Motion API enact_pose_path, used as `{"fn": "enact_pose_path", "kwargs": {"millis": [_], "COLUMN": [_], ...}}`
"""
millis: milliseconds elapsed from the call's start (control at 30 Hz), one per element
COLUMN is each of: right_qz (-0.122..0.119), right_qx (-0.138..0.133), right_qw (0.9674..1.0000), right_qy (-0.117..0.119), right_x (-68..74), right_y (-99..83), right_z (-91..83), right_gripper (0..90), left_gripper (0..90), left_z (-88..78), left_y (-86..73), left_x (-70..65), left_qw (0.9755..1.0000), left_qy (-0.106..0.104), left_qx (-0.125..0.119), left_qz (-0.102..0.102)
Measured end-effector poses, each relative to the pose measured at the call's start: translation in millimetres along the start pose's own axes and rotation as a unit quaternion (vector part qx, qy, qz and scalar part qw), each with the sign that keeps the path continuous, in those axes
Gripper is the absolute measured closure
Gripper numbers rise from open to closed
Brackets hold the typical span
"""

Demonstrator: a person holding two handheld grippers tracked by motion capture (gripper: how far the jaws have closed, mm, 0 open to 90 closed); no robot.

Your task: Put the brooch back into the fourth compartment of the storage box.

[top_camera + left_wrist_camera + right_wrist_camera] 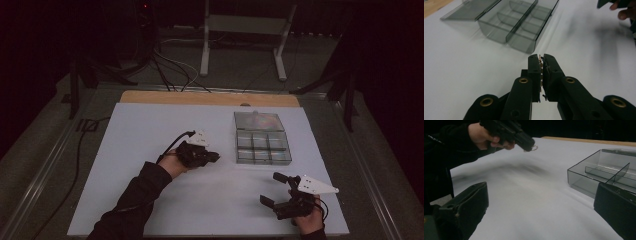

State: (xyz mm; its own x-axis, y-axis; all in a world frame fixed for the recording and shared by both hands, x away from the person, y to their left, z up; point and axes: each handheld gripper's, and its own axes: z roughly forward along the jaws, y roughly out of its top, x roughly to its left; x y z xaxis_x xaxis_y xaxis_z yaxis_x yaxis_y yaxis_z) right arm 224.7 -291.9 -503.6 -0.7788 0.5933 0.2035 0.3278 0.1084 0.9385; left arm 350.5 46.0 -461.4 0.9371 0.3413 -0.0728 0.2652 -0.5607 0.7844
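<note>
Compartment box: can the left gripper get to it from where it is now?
Probably yes. The left gripper, jaws shut on a small thin item, sits just beside the open compartment box, with only bare white table between. The right gripper is off to the side.

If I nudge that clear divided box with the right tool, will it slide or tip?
The clear divided box looks like thin smooth plastic, low and wide, lying flat on the white sheet, so it would probably slide rather than tip. Its compartments look empty, so it is likely light. The open lid lying flat behind it may drag or flex if pushed.
</note>
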Motion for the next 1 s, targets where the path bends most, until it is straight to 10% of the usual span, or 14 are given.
{"fn": "enact_pose_path", "kwargs": {"millis": [1000], "right_qz": [-0.003], "right_qx": [-0.006], "right_qw": [1.0], "right_qy": [0.002], "right_x": [1.1], "right_y": [1.3], "right_z": [-3.8], "right_gripper": [0.0], "left_gripper": [87.1], "left_z": [62.9], "left_y": [51.6], "left_x": [1.3], "left_qw": [0.9995], "left_qy": [-0.029], "left_qx": [-0.005], "left_qz": [0.008]}}
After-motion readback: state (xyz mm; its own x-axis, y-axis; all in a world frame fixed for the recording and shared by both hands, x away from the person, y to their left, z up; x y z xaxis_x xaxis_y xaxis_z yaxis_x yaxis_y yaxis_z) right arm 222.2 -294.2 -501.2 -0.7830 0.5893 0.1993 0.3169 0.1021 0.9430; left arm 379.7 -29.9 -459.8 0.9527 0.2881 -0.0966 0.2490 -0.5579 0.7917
